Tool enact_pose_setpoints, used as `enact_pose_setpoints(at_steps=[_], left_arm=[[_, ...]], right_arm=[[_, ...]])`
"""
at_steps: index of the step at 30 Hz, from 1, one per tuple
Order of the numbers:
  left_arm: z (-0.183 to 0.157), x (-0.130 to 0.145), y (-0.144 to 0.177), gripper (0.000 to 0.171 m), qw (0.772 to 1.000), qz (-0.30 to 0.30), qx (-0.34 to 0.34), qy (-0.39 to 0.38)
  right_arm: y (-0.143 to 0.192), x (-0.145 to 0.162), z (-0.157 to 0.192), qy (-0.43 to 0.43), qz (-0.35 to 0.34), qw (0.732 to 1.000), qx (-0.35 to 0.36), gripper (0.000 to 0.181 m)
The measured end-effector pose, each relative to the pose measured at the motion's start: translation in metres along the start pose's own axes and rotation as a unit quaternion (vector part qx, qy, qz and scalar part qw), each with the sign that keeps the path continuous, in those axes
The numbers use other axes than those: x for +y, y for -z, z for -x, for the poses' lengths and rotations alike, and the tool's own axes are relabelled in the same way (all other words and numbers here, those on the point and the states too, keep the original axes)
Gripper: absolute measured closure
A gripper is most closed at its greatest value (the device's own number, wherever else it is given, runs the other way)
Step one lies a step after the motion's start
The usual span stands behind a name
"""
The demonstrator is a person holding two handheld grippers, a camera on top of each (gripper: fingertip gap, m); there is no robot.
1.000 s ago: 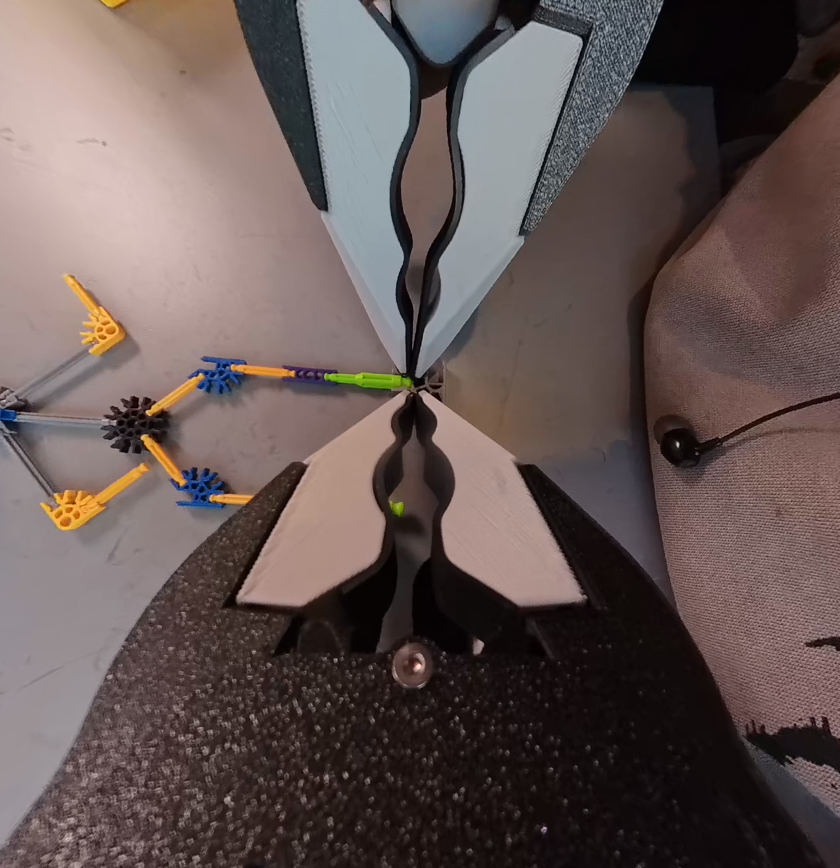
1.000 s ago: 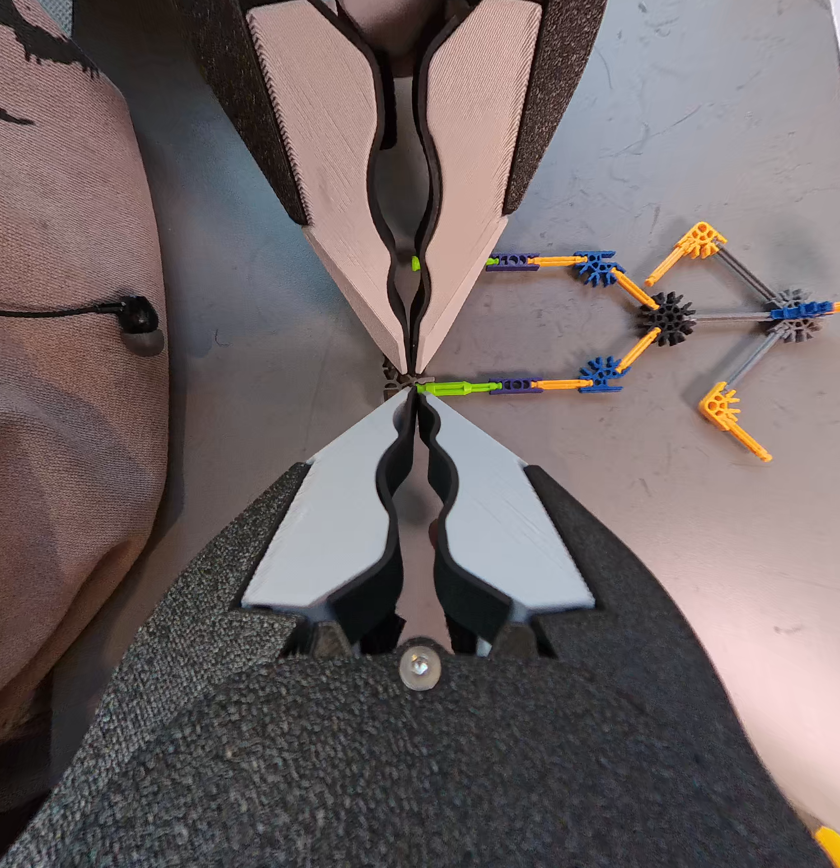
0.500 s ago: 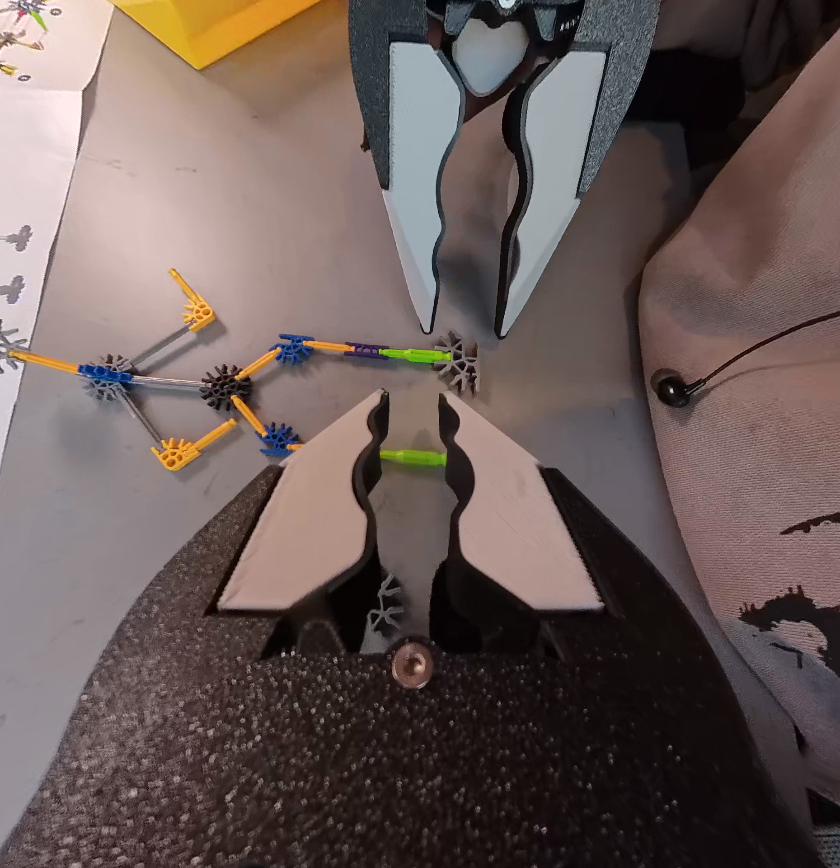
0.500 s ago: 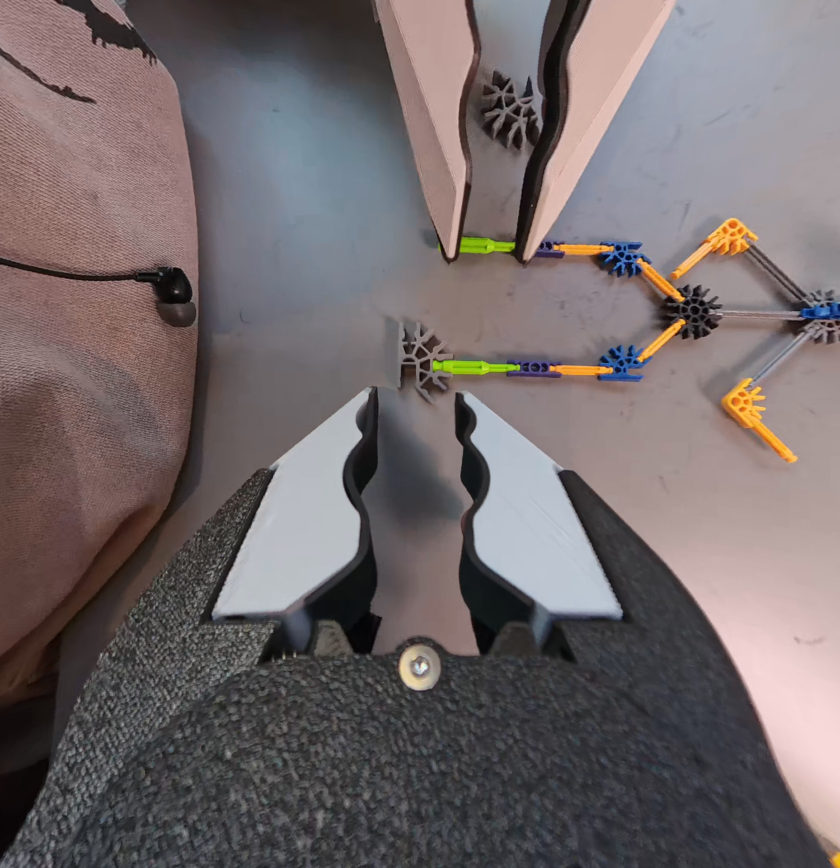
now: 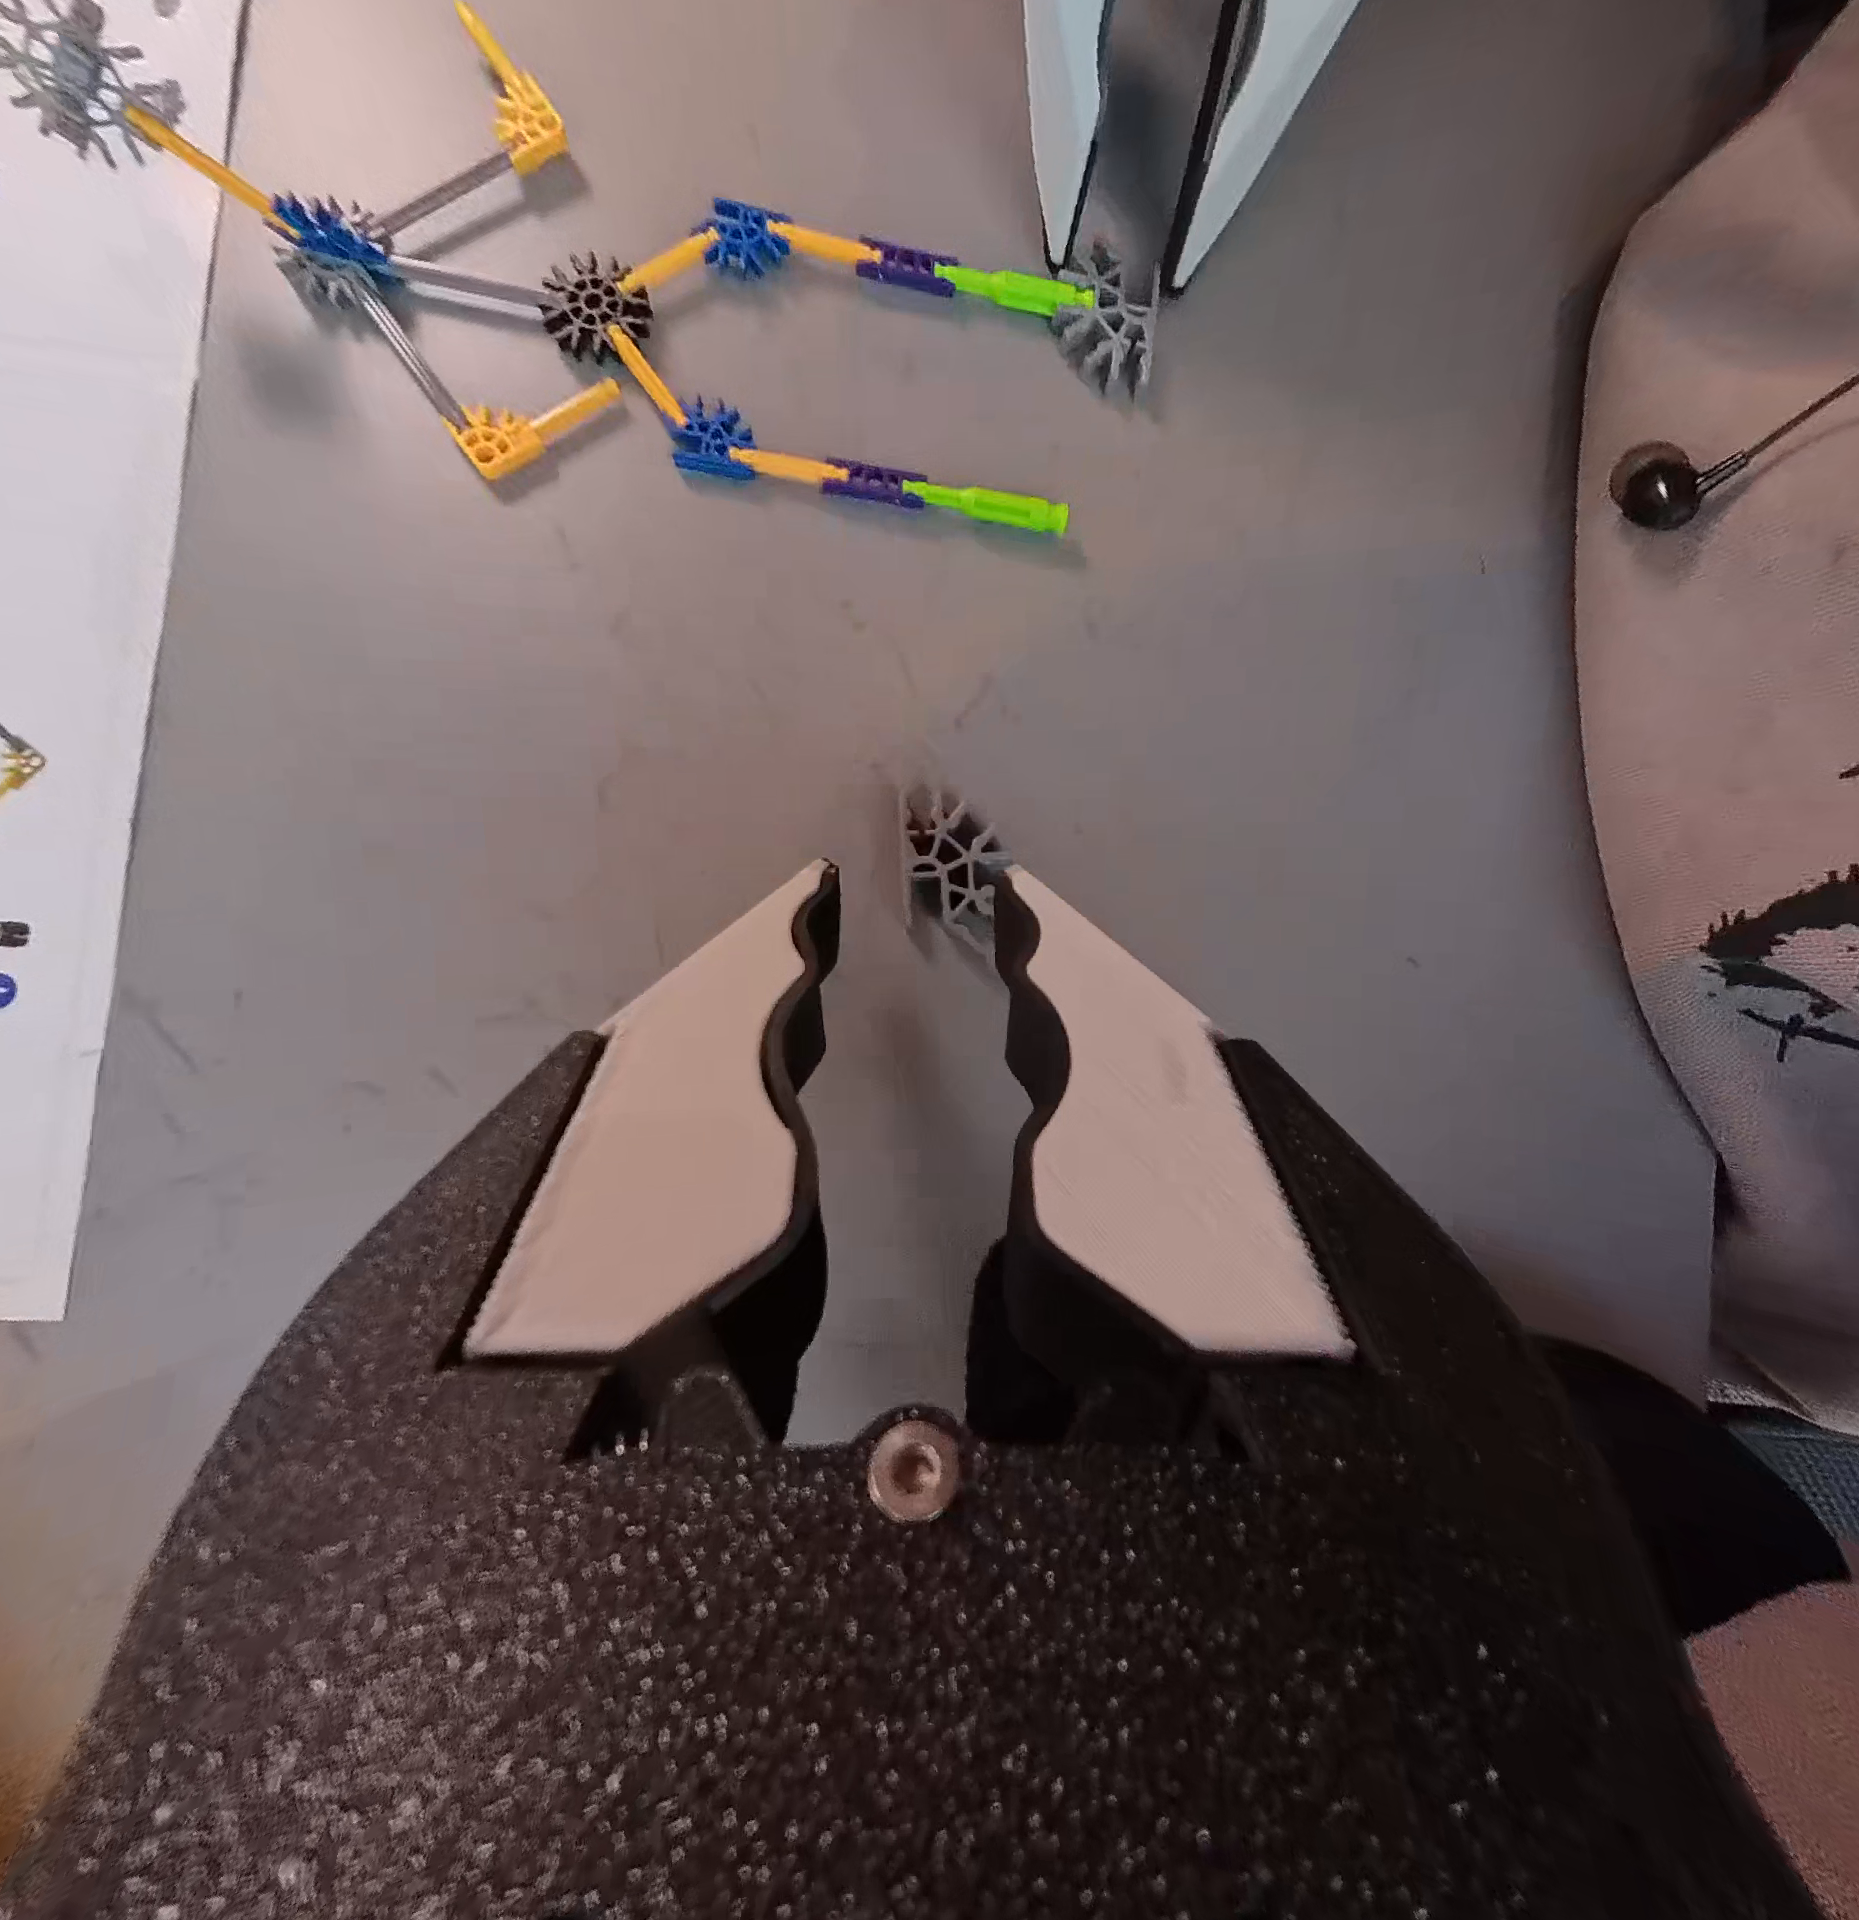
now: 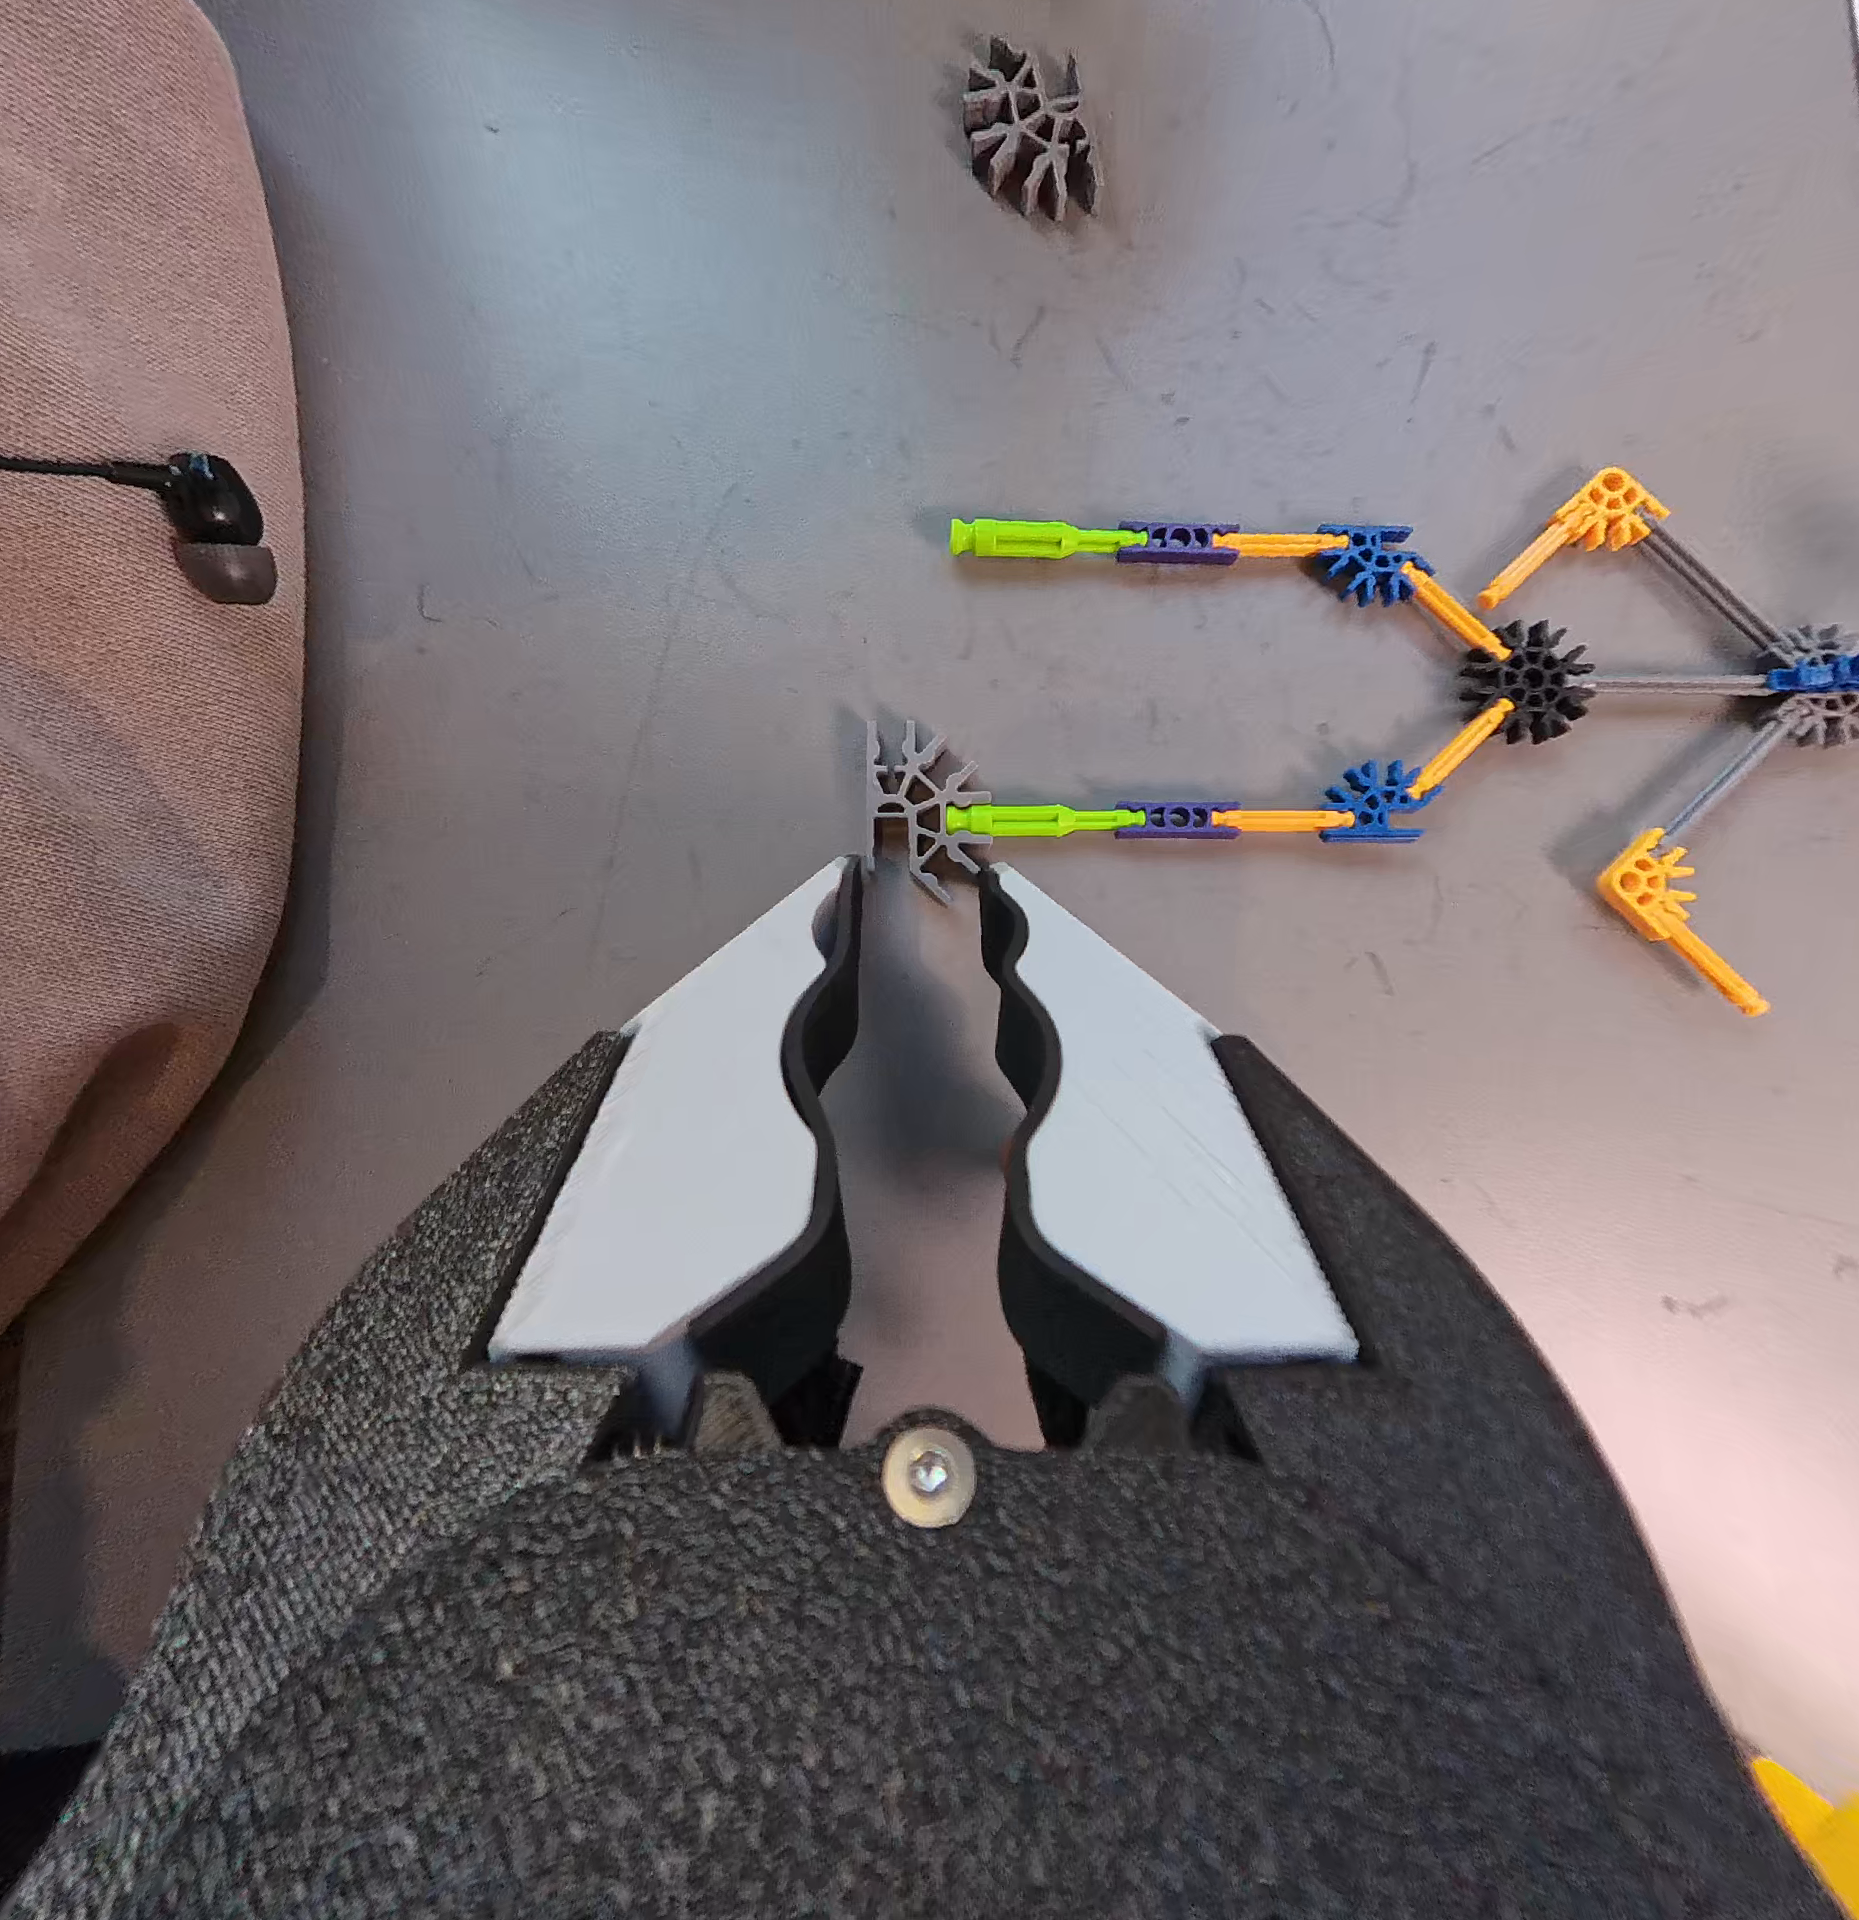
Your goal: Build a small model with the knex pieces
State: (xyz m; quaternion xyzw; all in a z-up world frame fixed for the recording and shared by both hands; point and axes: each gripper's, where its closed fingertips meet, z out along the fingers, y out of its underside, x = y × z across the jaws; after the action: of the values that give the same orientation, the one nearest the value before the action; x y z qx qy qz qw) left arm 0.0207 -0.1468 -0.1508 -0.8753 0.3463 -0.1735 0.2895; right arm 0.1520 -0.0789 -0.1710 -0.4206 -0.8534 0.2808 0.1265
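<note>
Here the left gripper (image 5: pixel 914 883) stands with its jaws parted and holding nothing, its right fingertip (image 5: pixel 1008 883) just beside a loose grey snowflake-shaped connector (image 5: pixel 944 871) on the scuffed grey table (image 5: pixel 489 727). The right gripper (image 6: pixel 917 878) is likewise parted and empty, its tips flanking (perhaps touching; I cannot tell) the grey connector (image 6: pixel 912 802) that caps one green rod (image 6: pixel 1039 821) of the toy frame (image 6: pixel 1527 681). That frame is thin plastic: yellow, purple and grey rods joined by blue and black spoked hubs, its second green rod (image 6: pixel 1039 540) bare-ended, farther from the right gripper.
</note>
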Motion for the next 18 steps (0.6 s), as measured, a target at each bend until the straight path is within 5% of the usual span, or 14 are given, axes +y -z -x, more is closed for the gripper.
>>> enact_pose_setpoints(at_steps=[11,18], left_arm=[[-0.005,0.011,-0.019,0.147,0.997,0.058,-0.016,-0.043],[-0.012,-0.022,-0.025,0.147,0.998,-0.028,0.004,-0.060]], right_arm=[[0.015,-0.014,-0.017,-0.025,-0.060,0.998,0.022,0.152],[0.019,-0.033,-0.026,-0.029,-0.119,0.992,0.045,0.153]])
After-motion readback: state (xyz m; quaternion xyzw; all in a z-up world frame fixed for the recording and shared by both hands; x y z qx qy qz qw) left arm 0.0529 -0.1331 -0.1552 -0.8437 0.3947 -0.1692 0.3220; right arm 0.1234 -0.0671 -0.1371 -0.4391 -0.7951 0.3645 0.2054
